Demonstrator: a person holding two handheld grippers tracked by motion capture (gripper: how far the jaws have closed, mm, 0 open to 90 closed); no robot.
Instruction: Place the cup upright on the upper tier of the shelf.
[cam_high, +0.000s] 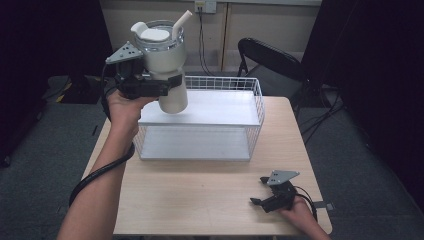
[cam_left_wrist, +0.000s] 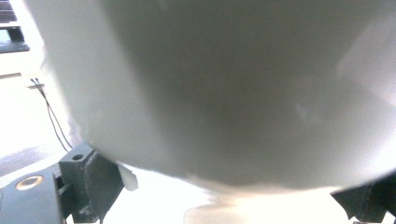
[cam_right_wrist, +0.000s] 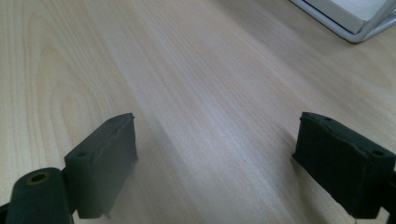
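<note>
We're looking almost straight into the side of a big pale cup (cam_left_wrist: 233, 88), and it's sitting so close that it's blurring out. The left gripper (cam_left_wrist: 224, 186) is clamping it, one black jaw showing at each bottom corner, pressed against its curved wall. Something small and white is poking out by the left jaw, maybe a pad edge; hard to tell. Off to the left, a thin dark cable (cam_left_wrist: 51, 116) is running down a bright wall.

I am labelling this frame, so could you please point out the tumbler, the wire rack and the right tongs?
tumbler (cam_high: 167, 60), high view, on its white body.
wire rack (cam_high: 257, 102), high view, on its right wall.
right tongs (cam_high: 260, 191), high view, between the open tips.
</note>
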